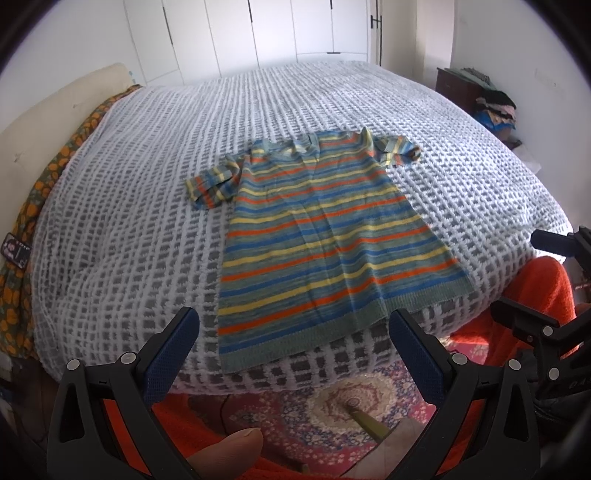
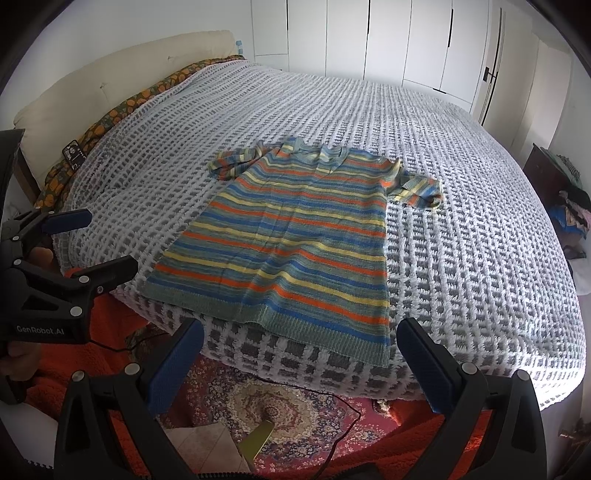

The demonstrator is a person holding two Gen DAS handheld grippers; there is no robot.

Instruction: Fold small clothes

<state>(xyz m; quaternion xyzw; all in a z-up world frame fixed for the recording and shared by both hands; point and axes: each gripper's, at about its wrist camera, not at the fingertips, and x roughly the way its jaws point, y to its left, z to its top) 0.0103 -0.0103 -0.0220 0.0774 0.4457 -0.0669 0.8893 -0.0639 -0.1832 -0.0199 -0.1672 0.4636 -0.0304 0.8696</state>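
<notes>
A small striped knit sweater in blue, orange, yellow and green lies flat on the bed, hem toward me, short sleeves spread to both sides. It also shows in the right wrist view. My left gripper is open and empty, held off the bed's near edge just below the hem. My right gripper is open and empty, also just off the near edge by the hem. The right gripper shows at the right of the left wrist view, and the left gripper at the left of the right wrist view, both open.
The bed has a white-and-grey woven blanket and a cream headboard at the left. White wardrobe doors stand behind. A dark stand with piled clothes is at the right. A patterned rug and a cable lie on the floor below.
</notes>
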